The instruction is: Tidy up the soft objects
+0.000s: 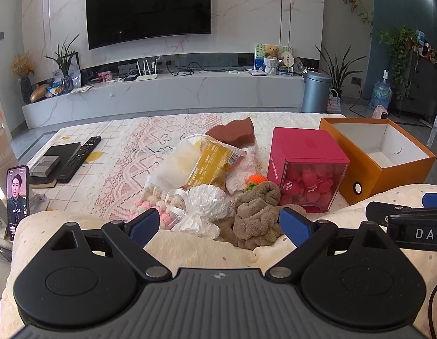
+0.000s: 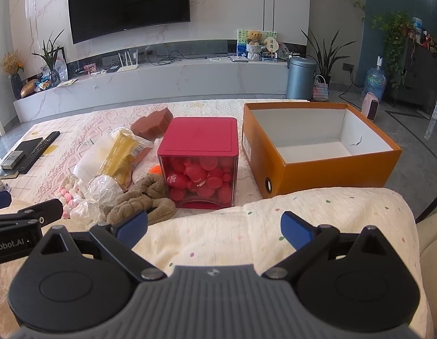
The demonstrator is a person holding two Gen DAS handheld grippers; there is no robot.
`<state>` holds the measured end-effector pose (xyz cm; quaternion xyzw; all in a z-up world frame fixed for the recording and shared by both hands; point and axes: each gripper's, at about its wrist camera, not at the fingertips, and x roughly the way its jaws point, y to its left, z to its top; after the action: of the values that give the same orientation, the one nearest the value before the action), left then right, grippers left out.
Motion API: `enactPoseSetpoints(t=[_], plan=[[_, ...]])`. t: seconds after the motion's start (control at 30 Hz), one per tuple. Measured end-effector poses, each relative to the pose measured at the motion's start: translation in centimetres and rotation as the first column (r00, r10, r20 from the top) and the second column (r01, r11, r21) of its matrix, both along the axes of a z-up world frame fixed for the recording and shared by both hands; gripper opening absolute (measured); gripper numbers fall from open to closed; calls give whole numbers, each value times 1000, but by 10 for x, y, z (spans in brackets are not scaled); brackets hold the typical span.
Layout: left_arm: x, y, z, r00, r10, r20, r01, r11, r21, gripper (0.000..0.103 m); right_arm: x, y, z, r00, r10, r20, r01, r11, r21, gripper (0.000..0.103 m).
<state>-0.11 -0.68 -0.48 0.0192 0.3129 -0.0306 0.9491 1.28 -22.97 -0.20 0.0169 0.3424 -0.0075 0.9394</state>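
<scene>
- A dark television (image 1: 148, 7) hangs on the marble wall.
- A remote control (image 1: 79, 156) lies beside a black book (image 1: 60, 152) on the surface.
- A phone (image 1: 18, 195) stands upright, screen lit.
- A grey bin (image 2: 300, 77) stands beside a water jug (image 2: 374, 82).

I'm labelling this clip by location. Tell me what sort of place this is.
Most likely a home living room. A large wall-mounted TV hangs over a long marble media console carrying a router and a teddy bear, with potted plants around. The work surface is a cloth-covered table.
</scene>
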Motion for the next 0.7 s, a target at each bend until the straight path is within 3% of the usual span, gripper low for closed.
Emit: enactPoseSetpoints(t=[0.7], plan=[[-1,5,0,1000,9,-1,-9,1000,-17,103,0,10,2,1000,19,0,-19,999,-28,99]])
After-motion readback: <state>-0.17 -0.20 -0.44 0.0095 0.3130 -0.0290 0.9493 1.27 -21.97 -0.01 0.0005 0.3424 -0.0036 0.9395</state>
